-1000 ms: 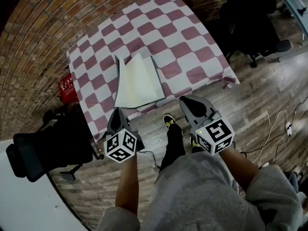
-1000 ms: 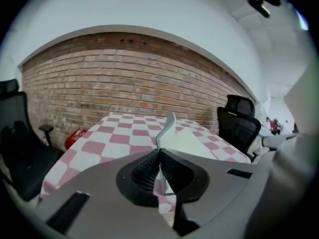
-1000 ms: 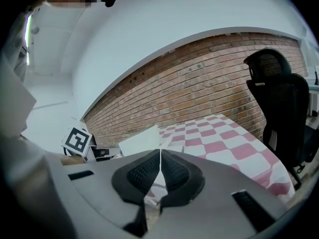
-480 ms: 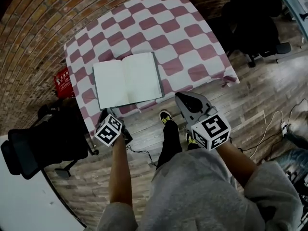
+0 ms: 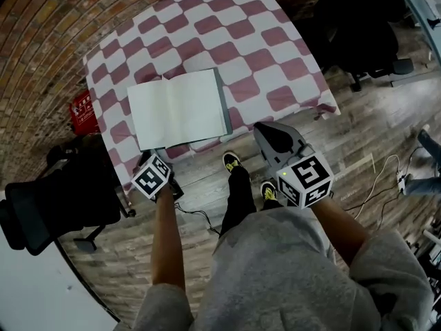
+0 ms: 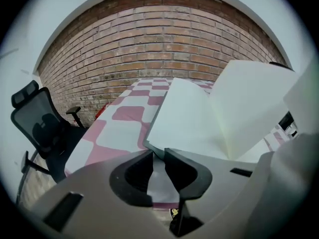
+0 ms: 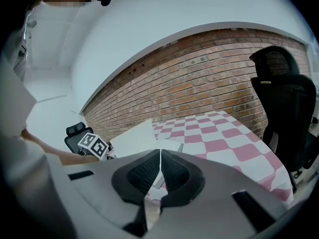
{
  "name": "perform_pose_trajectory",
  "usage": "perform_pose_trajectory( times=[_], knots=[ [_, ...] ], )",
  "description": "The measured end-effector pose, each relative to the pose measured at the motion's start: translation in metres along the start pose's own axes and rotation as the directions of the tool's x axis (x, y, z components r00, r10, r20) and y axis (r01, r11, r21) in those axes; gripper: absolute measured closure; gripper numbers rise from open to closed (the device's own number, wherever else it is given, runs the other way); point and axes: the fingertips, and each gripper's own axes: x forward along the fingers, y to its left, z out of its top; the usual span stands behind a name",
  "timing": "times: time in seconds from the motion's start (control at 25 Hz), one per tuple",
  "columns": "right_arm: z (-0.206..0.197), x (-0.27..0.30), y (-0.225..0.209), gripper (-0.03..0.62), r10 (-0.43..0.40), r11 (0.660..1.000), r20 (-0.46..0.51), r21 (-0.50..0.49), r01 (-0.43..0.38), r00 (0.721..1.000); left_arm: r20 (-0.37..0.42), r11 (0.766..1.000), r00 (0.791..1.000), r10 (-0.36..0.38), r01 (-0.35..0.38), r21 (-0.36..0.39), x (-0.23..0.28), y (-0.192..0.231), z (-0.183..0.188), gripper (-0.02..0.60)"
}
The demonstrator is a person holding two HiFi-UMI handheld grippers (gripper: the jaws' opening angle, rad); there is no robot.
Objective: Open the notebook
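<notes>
We look down from the head view at a worktop (image 5: 234, 26) covered in a pink-and-white checked cloth and set against a brick wall (image 5: 41, 61). The notebook (image 5: 180, 107) lies open on the worktop, close to its front edge. Both pale, blank pages face up, and the dark cover shows as a thin border along the right side.

The left tool (image 6: 159, 156) sits at the notebook's near left corner. In the left gripper view its two dark jaws stand slightly apart, and the cloth shows through the narrow gap. The notebook's corner lies right at the jaw tips, and we cannot tell whether it touches them. We see nothing pinched in the gap.

The right tool (image 7: 160, 154) has its jaws closed together, with only a hairline seam between them, and it holds nothing. In the head view it hangs just off the worktop's front edge, above the wooden floor (image 5: 372, 136), to the right of the notebook and apart from it.

A black office chair (image 5: 48, 205) stands left of the worktop. Another chair (image 5: 358, 26) stands by the worktop's far right corner.
</notes>
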Motion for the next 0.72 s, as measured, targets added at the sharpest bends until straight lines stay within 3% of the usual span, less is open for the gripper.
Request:
perform_pose_trajectory(
  times=[0.2, 0.4, 0.72],
  knots=[
    [0.002, 0.003, 0.010, 0.566, 0.015, 1.000, 0.001, -0.008, -0.015, 1.000, -0.005, 0.999, 0.999, -0.035, 0.035, -0.007, -0.001, 0.002, 0.001, 0.512],
    [0.004, 0.001, 0.013, 0.566, 0.013, 1.000, 0.009, -0.010, -0.013, 1.000, 0.063, 0.996, 0.995, -0.083, 0.085, -0.027, -0.015, 0.002, 0.010, 0.512],
    [0.005, 0.000, 0.018, 0.566, 0.017, 1.000, 0.014, -0.019, -0.017, 1.000, 0.154, 0.991, 0.985, -0.079, 0.061, 0.118, -0.034, -0.004, 0.019, 0.491]
  ],
)
